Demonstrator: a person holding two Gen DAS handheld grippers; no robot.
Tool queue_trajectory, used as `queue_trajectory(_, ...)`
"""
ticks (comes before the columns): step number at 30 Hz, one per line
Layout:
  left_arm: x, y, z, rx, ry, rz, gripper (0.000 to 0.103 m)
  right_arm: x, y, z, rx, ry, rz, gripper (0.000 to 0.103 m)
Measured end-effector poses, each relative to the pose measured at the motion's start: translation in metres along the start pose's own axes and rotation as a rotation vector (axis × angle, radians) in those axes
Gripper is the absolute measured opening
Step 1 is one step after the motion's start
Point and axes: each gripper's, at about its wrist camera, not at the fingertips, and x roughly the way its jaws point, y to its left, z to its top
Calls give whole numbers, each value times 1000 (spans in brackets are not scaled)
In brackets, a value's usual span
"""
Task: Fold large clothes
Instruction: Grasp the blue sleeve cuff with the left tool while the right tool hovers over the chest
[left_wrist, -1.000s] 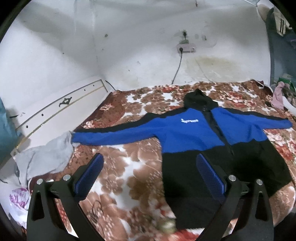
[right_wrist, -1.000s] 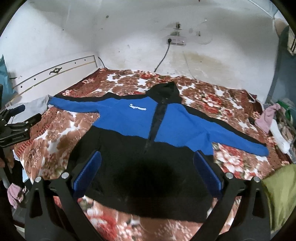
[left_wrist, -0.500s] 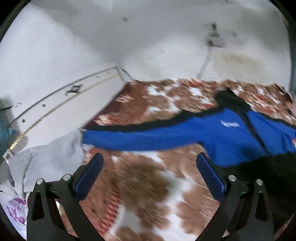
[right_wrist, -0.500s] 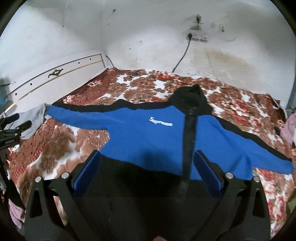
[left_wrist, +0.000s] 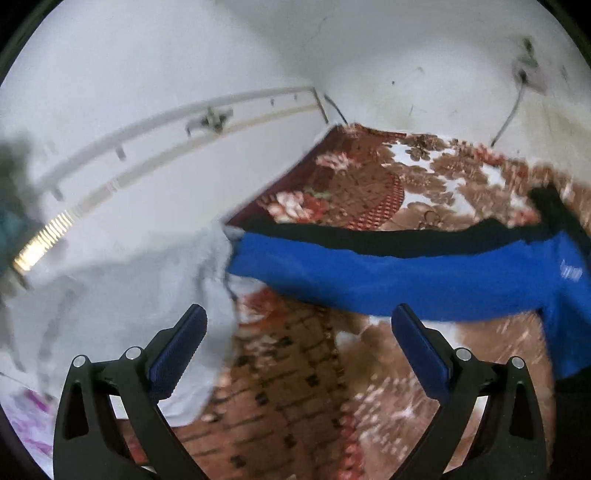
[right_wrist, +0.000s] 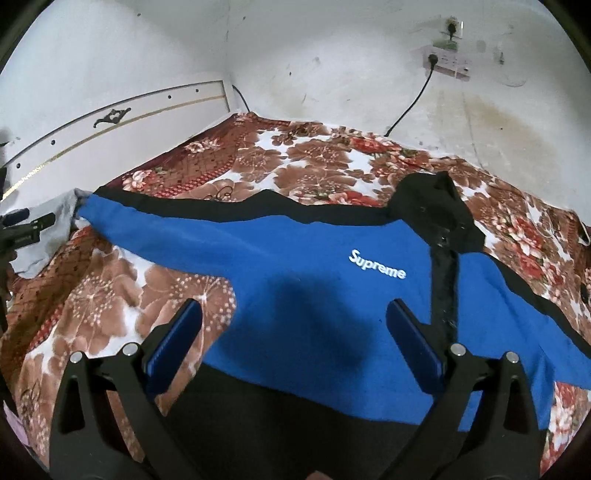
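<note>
A blue and black hooded jacket (right_wrist: 314, 280) with a white "Supreme" logo lies spread flat on a floral bed cover (right_wrist: 314, 158), sleeves out to both sides. In the left wrist view its left sleeve (left_wrist: 369, 277) stretches across, its cuff end touching a grey cloth (left_wrist: 147, 280). My left gripper (left_wrist: 299, 328) is open and empty, above the bed cover just short of that sleeve. My right gripper (right_wrist: 295, 321) is open and empty, over the jacket's chest. The left gripper also shows at the far left of the right wrist view (right_wrist: 22, 225).
A white headboard (right_wrist: 110, 122) runs along the left side of the bed. White walls close the back, with a socket and black cable (right_wrist: 410, 103). The grey cloth (right_wrist: 55, 236) lies at the bed's left edge by the cuff.
My left gripper has swung left and closer toward the sleeve end and the grey cloth. My right gripper has moved forward and lower over the jacket's chest. The jacket has not moved.
</note>
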Motion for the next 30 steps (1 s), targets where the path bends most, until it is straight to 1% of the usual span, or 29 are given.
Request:
queue_trajectory(2, 18, 16, 9, -84, 42, -27, 98, 10, 4, 5, 4, -2, -4, 98)
queue_trajectory(4, 39, 38, 20, -197, 77, -60, 98, 23, 8, 10, 5, 8, -2, 98)
queue_trajectory(5, 48, 45, 23, -236, 92, -81, 98, 29, 10, 11, 5, 15, -1, 98)
queue_trajectory(6, 60, 51, 26, -266, 113, -116, 98, 34, 11, 12, 6, 22, 1, 98)
queue_trajectory(7, 71, 55, 27, -280, 125, -135, 98, 42, 13, 13, 9, 31, 4, 98)
queue_trajectory(9, 91, 64, 26, -323, 132, -144, 98, 56, 15, 15, 16, 49, 8, 98)
queue_trajectory(10, 99, 69, 25, -348, 138, -163, 98, 64, 16, 15, 15, 59, 6, 98)
queue_trajectory(11, 107, 72, 24, -373, 146, -200, 98, 70, 17, 16, 12, 64, 2, 98)
queue_trajectory(12, 115, 76, 22, -405, 146, -255, 98, 76, 17, 15, 7, 67, -6, 98)
queue_trajectory(14, 124, 79, 21, -433, 123, -324, 98, 84, 17, 14, -3, 69, -14, 98)
queue_trajectory(16, 135, 81, 21, -442, 119, -403, 98, 96, 17, 11, -6, 86, -20, 98)
queue_trajectory(18, 147, 85, 21, -446, 107, -436, 98, 105, 15, 9, -1, 108, -16, 98)
queue_trajectory(21, 163, 88, 22, -444, 94, -518, 98, 116, 13, 8, 15, 124, -16, 98)
queue_trajectory(22, 167, 90, 21, -448, 86, -518, 98, 119, 13, 7, 19, 127, -18, 98)
queue_trajectory(25, 175, 94, 15, -489, 117, -509, 98, 125, 13, 5, 10, 132, -28, 98)
queue_trajectory(26, 174, 93, 12, -498, 114, -504, 98, 128, 13, 4, 4, 135, -35, 98)
queue_trajectory(27, 173, 92, 11, -495, 117, -485, 98, 130, 13, 3, 0, 136, -43, 98)
queue_trajectory(28, 173, 90, 8, -501, 139, -459, 98, 132, 13, 2, 2, 138, -45, 98)
queue_trajectory(29, 174, 89, 6, -505, 153, -455, 98, 133, 12, 3, 5, 139, -44, 98)
queue_trajectory(30, 176, 85, 3, -504, 185, -423, 97, 135, 12, 2, 11, 143, -42, 98)
